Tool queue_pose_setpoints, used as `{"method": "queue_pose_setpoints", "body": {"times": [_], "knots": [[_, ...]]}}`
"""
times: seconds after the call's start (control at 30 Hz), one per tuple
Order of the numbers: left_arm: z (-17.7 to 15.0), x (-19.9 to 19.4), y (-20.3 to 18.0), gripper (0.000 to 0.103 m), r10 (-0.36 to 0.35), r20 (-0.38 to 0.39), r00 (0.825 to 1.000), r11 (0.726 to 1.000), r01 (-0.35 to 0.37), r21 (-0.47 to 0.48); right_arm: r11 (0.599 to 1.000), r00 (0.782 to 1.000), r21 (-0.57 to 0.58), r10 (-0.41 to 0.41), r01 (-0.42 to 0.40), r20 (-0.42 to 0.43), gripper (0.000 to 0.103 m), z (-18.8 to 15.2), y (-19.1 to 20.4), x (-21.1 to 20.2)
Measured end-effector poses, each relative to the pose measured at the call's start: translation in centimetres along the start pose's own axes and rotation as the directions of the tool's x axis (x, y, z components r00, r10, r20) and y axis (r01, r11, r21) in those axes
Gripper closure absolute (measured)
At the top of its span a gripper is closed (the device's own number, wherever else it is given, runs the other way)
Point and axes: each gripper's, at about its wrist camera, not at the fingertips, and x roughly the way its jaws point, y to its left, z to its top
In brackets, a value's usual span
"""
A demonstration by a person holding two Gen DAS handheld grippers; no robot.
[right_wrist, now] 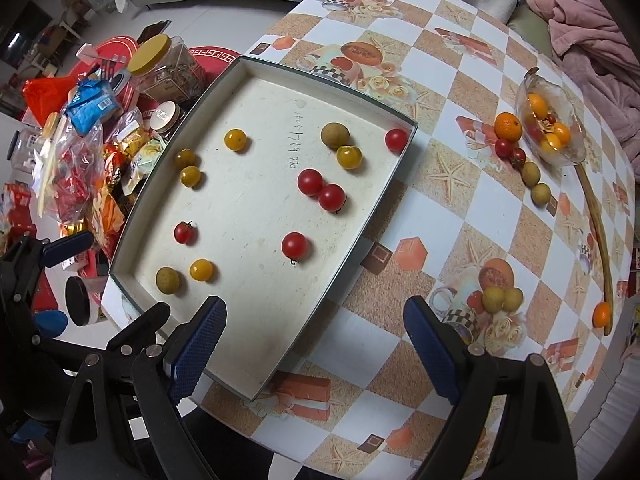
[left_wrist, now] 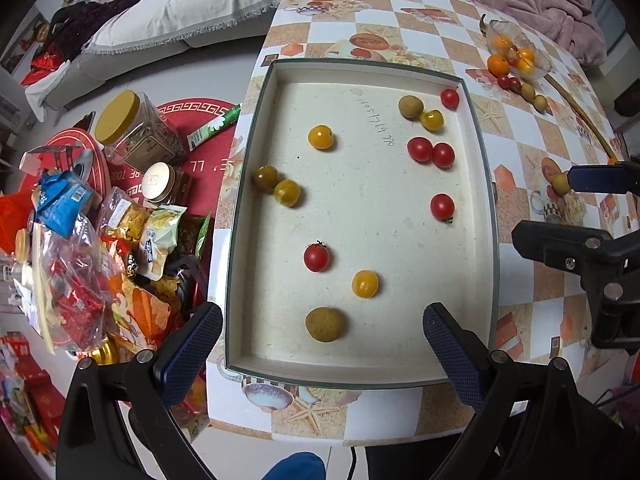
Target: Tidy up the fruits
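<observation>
A shallow white tray (left_wrist: 256,128) (right_wrist: 384,184) on the checkered table holds several red tomatoes (left_wrist: 442,206), yellow tomatoes (left_wrist: 365,283) and brown longans (left_wrist: 325,324). My left gripper (left_wrist: 322,344) is open and empty over the tray's near edge. My right gripper (right_wrist: 316,344) is open and empty above the tray's right corner; it shows in the left wrist view (left_wrist: 572,216). Two longans (right_wrist: 502,299) lie on the table just ahead of its right finger. A glass bowl (right_wrist: 568,156) with oranges sits far right, with an orange (right_wrist: 508,127), tomatoes and longans beside it.
A wooden stick (right_wrist: 598,236) curves from the bowl to a small orange (right_wrist: 601,315). Left of the table, the floor holds jars (left_wrist: 132,128) and snack bags (left_wrist: 72,272). A pink blanket (right_wrist: 592,40) lies at the far right.
</observation>
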Motion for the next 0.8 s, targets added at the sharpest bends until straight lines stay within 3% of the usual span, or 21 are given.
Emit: {"method": "queue_pose_setpoints", "body": {"times": [0.8], "knots": [[-0.18, -0.33, -0.57, 0.002, -0.026, -0.016, 1.000, 0.999, 0.026, 0.033, 1.000, 1.000, -0.011, -0.016, 0.016, 0.004, 0.011, -0.21, 0.57, -0.55]]}}
